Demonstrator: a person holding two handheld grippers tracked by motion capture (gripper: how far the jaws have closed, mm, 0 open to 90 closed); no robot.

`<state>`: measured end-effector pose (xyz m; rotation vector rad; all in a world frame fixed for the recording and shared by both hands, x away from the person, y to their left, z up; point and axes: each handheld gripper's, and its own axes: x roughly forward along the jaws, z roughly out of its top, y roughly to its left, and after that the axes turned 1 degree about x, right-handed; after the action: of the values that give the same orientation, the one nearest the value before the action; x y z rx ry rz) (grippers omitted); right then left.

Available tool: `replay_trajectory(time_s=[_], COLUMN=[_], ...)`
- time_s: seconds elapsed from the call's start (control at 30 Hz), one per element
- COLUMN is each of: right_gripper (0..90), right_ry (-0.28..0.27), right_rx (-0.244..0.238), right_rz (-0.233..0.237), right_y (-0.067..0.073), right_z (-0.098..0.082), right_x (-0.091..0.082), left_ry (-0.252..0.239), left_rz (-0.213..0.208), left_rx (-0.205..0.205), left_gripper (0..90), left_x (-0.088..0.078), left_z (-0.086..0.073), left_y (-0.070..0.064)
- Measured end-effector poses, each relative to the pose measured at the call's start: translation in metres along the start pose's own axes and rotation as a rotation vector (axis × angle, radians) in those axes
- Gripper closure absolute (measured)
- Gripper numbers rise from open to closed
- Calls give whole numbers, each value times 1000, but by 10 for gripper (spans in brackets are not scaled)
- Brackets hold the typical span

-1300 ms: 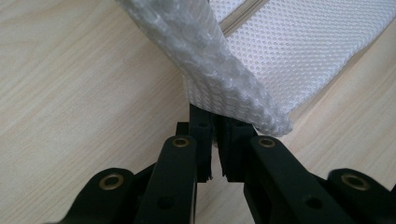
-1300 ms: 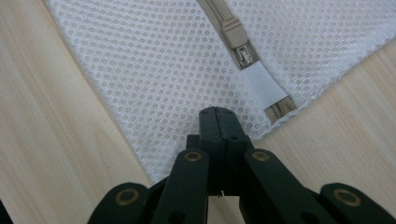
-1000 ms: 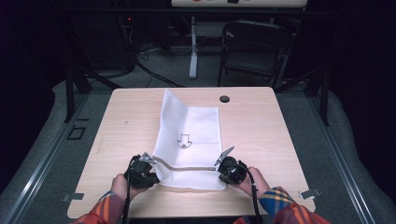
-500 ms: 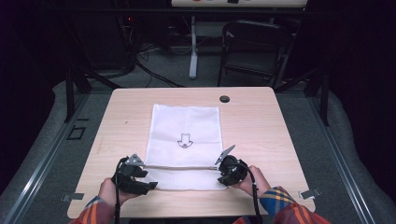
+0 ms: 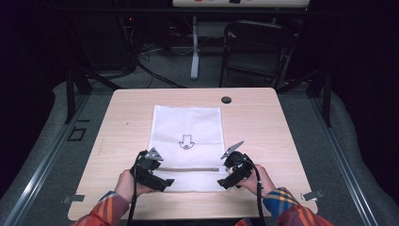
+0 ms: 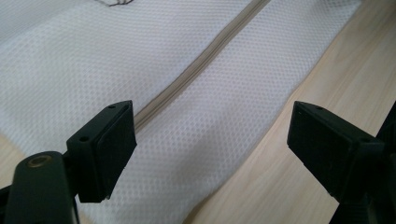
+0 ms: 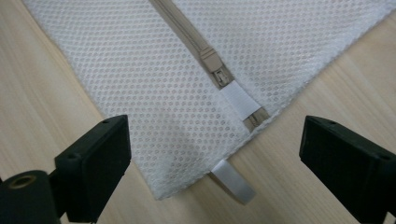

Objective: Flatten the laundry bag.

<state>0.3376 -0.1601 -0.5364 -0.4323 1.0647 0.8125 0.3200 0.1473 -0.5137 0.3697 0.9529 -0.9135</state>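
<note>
A white mesh bag lies flat on the wooden table, with a small dark print at its middle and a beige zipper running across near its front edge. My left gripper sits at the bag's near left corner, its jaws just opened wide above the mesh and zipper, pressing nothing. My right gripper sits at the near right corner. Its jaws have also just opened and hang either side of the zipper pull and a white tab, apart from the cloth.
A black round grommet sits in the table's far side. Metal clips stick out at the front corners. A folding chair and a stand post are on the floor behind the table.
Both grippers have opened and let go of the bag's near corners. The bag, skewed and bunched a second ago, now lies spread flat. The left hand shifted out left, then back right.
</note>
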Motion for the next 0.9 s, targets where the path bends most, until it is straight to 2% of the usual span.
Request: replay_trajectory(time_s=[0.17, 0.23, 0.37, 0.53, 0.7, 0.8, 0.9], right_gripper=[68, 70, 91, 131, 148, 212, 273], right_ry=[-3, -11, -9, -43, -33, -62, -77], right_rx=[5, 9, 8, 9, 7, -1, 2], right_rz=[-11, -13, -18, -41, -46, -71, -85], right_y=[-3, -4, -6, -8, -8, -7, -7], right_z=[0, -1, -1, -1, 0, 1, 2], right_x=[0, 0, 0, -4, -3, -4, -5], left_ry=[-11, -12, -13, -15, -15, -23, -44], left_rz=[-26, -20, -29, -38, -44, -47, -60], left_rx=[38, 48, 57, 62, 79, 90, 84], left_gripper=[122, 119, 123, 137, 152, 168, 197], left_x=[16, 22, 32, 43, 49, 51, 54], left_z=[19, 26, 36, 47, 54, 58, 62], left_y=[-1, -1, -2, -4, -5, -6, -6])
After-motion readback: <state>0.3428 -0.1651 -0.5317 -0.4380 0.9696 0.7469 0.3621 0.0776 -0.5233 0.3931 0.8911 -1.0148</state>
